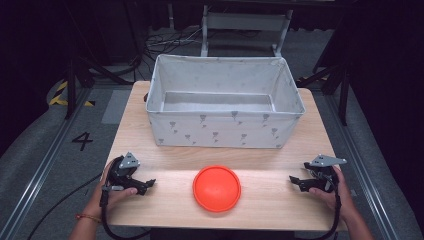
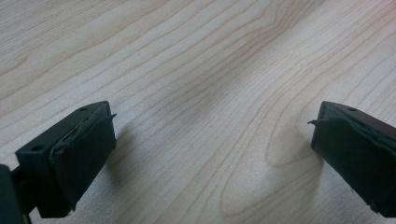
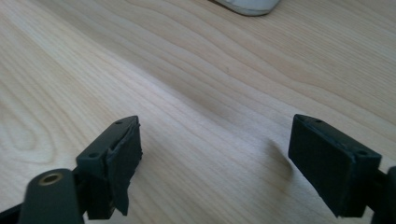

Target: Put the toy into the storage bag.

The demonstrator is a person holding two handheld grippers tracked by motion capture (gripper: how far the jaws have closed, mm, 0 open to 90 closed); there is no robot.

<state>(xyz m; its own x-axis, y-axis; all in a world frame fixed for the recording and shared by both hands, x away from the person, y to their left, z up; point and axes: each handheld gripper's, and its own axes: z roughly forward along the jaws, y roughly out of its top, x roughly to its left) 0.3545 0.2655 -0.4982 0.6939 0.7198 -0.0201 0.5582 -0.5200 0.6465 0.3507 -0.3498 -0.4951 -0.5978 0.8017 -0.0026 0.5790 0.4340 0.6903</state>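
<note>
we see orange plastic bowl (image 1: 217, 188) upside down, lower centre of frame; looks light, stiff, slick; we'd pinch rim. left gripper (image 1: 145, 184) wide, right gripper (image 1: 294, 181) wide, both empty.

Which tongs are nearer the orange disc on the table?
Left. The left tongs sit just off the orange disc's left side; the right tongs sit slightly farther off its right. Neither touches it.
</note>
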